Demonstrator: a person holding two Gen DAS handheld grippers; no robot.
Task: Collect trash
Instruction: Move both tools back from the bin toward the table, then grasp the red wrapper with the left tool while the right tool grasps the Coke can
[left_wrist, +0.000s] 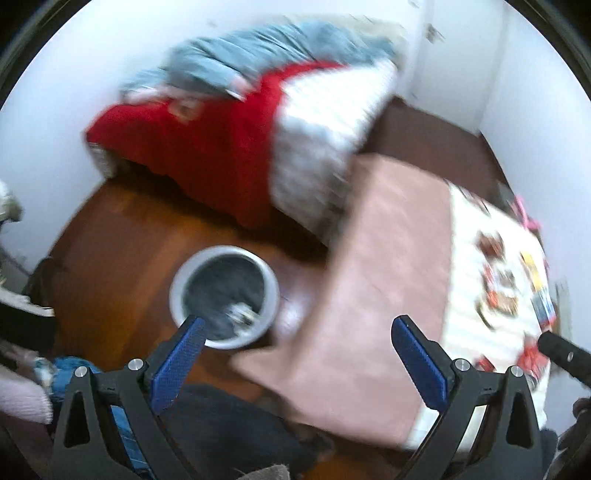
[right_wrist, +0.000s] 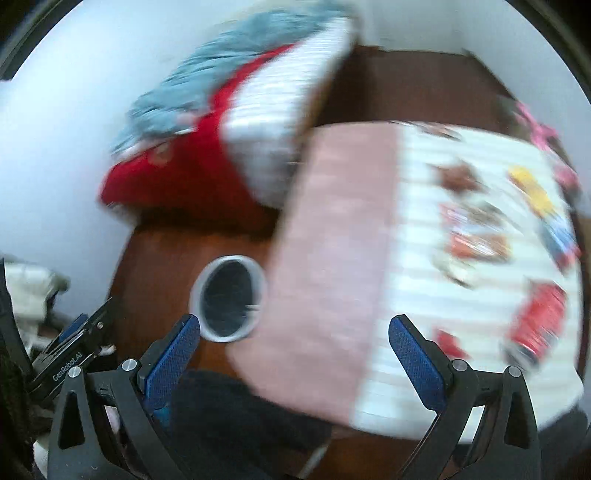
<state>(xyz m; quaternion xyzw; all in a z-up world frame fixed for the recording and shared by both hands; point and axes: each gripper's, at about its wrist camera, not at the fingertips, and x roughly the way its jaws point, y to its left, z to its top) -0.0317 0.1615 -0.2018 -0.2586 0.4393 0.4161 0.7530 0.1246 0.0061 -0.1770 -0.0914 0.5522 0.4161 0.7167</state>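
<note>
- Hovering above the room, both grippers look down on a grey round waste bin (left_wrist: 224, 297) that stands upright on the brown wooden floor (left_wrist: 122, 236), its open mouth facing up; a pale crumpled scrap (left_wrist: 242, 314) already lies inside it.
- The left gripper (left_wrist: 297, 334) has its blue pads spread wide with nothing between them; the right gripper (right_wrist: 293, 332) is spread just as wide and likewise empty.
- The remaining trash is a scatter of colourful wrappers (right_wrist: 480, 240) lying flat on the white striped sheet (right_wrist: 417, 295) of the bed, past a pink blanket (right_wrist: 332, 266) that separates them from the bin.
- From both tools the wrappers lie forward and to the right, while the bin sits forward and to the left, near each left fingertip.
- The right gripper looks the nearer one to the wrappers, and the left one to the bin.
- A red wrapper (right_wrist: 539, 317) seems to run lengthwise away from the camera, tilted slightly; motion blur keeps its exact outline and which way it points unclear.
- A pile of red, grey and striped bedding (left_wrist: 229, 140) rests on another bed behind the bin.
</note>
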